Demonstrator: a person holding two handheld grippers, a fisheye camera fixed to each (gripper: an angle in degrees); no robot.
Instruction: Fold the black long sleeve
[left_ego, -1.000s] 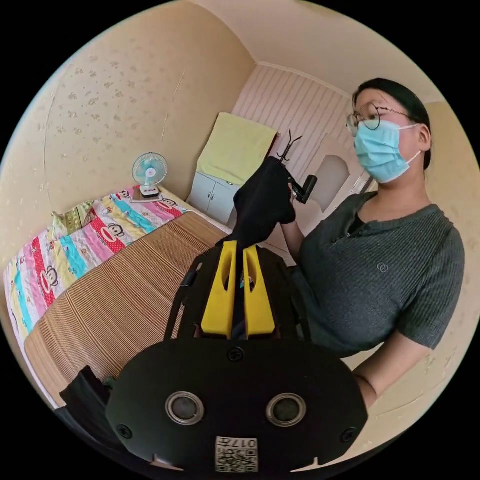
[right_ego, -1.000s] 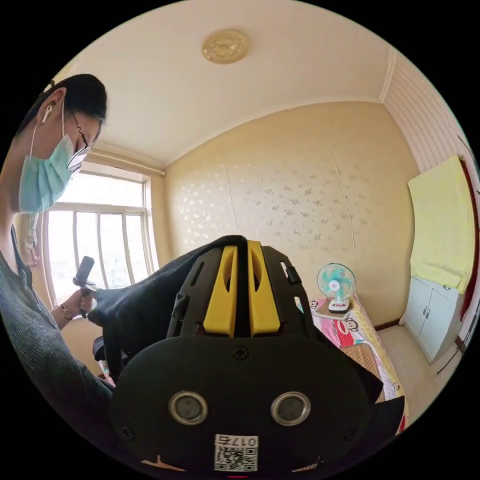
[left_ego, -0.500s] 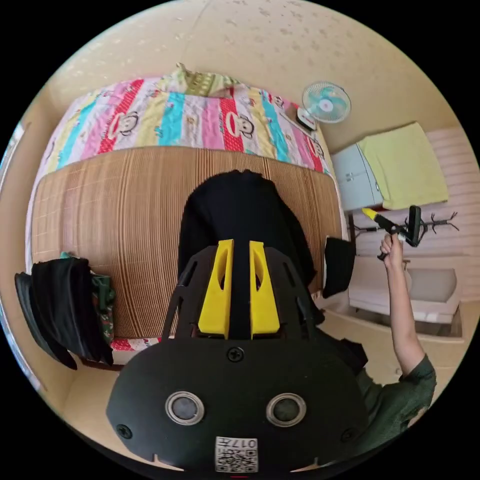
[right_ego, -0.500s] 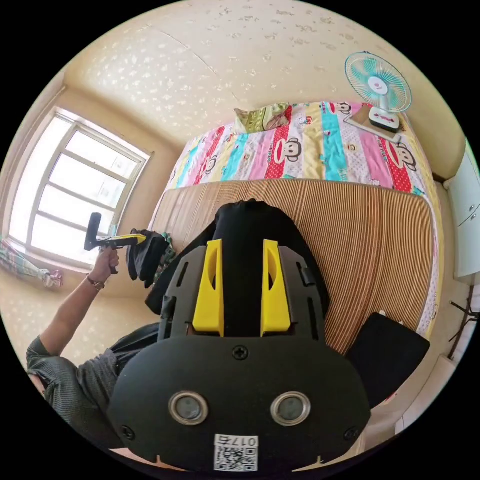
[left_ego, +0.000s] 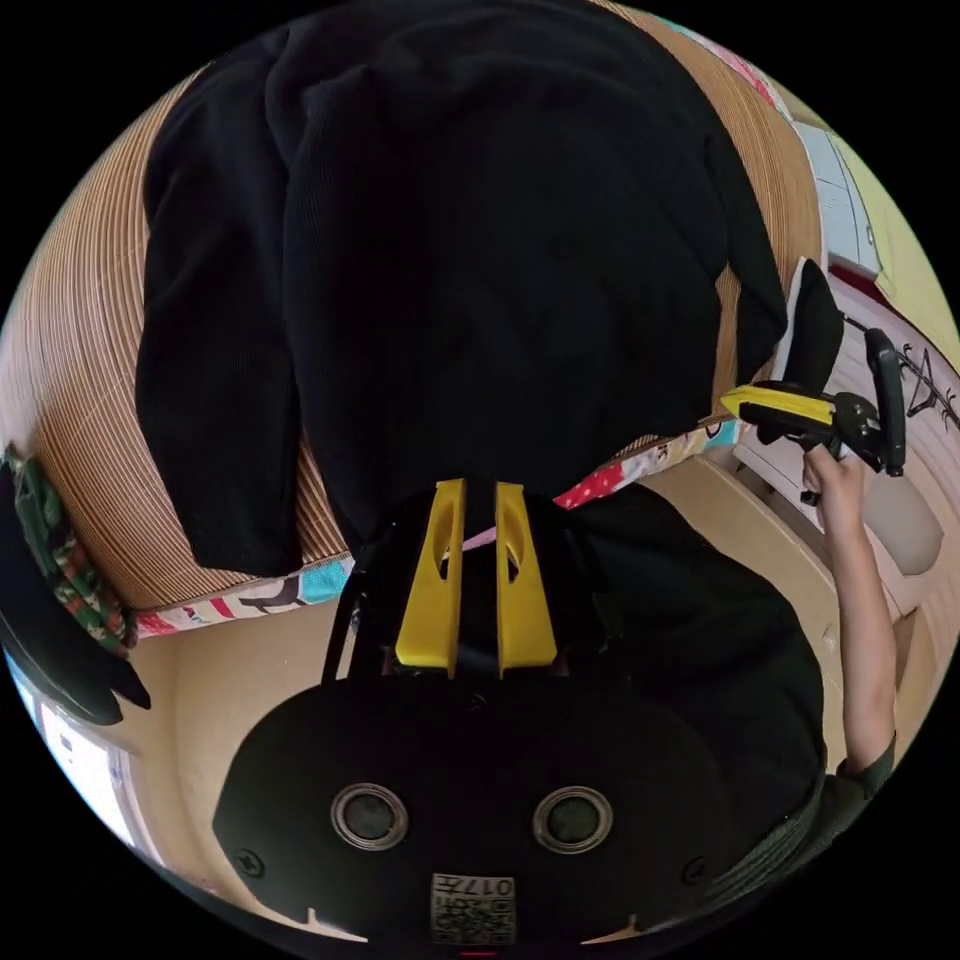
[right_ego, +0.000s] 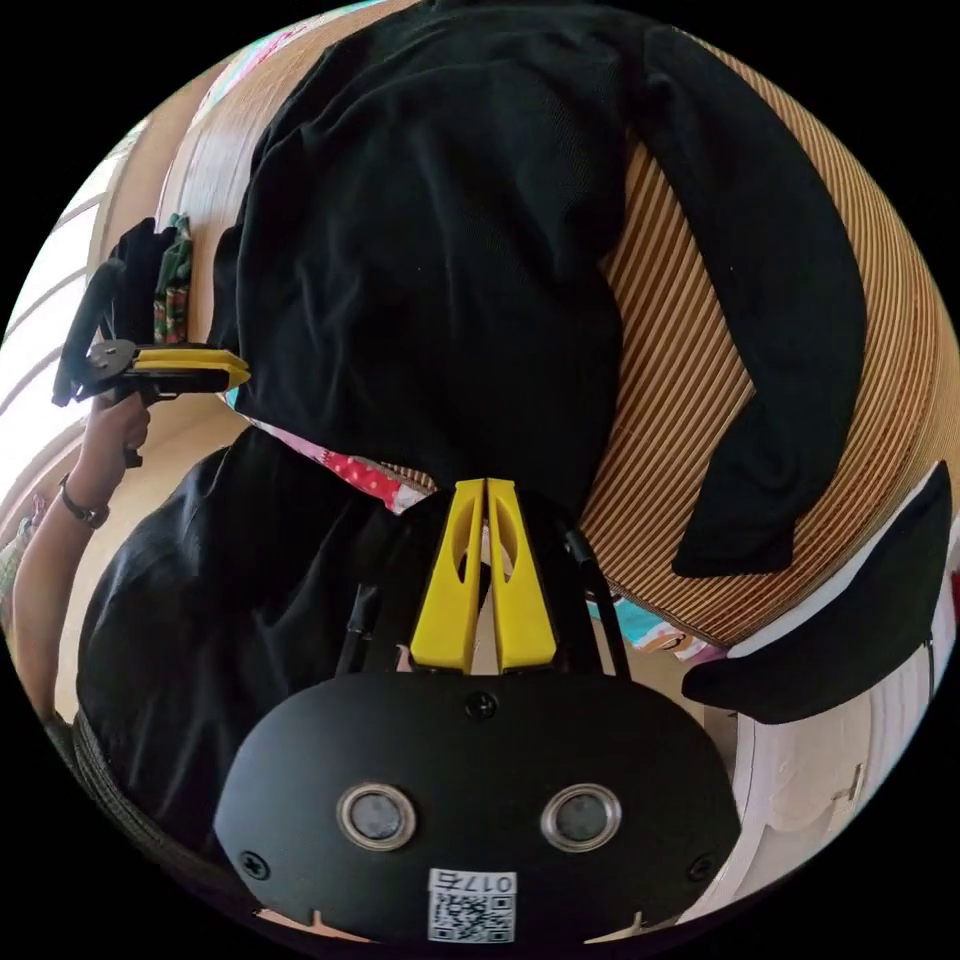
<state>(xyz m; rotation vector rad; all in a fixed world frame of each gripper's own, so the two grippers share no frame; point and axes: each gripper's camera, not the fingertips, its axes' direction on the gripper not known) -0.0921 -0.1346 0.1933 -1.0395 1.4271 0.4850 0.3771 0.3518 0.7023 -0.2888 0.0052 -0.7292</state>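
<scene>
Black knit fabric, the long sleeve (left_ego: 480, 220), lies spread over a ribbed bamboo mat (left_ego: 80, 400) on the bed, its body flat and one end hanging over the near edge toward the person. One sleeve (right_ego: 780, 330) trails over the mat in the right gripper view; the other sleeve (left_ego: 215, 400) lies alongside the body in the left gripper view. The spread placement appears chosen to give a flat base before any fold is made.

The left gripper (left_ego: 478, 500) is held low at the bed edge, its yellow jaws nearly closed; dark cloth lies between them, so it is judged to be clenched on the overhanging end, though the contact is hard to see against the black. The right gripper (right_ego: 486, 497) has its jaws pressed tip to tip; whether cloth is caught between them cannot be told.

Each gripper also appears in the other's view, out to the side at the garment's corner, with the person's forearm (left_ego: 865, 600) reaching up to the handle. The wide spacing likely keeps the fabric taut.
</scene>
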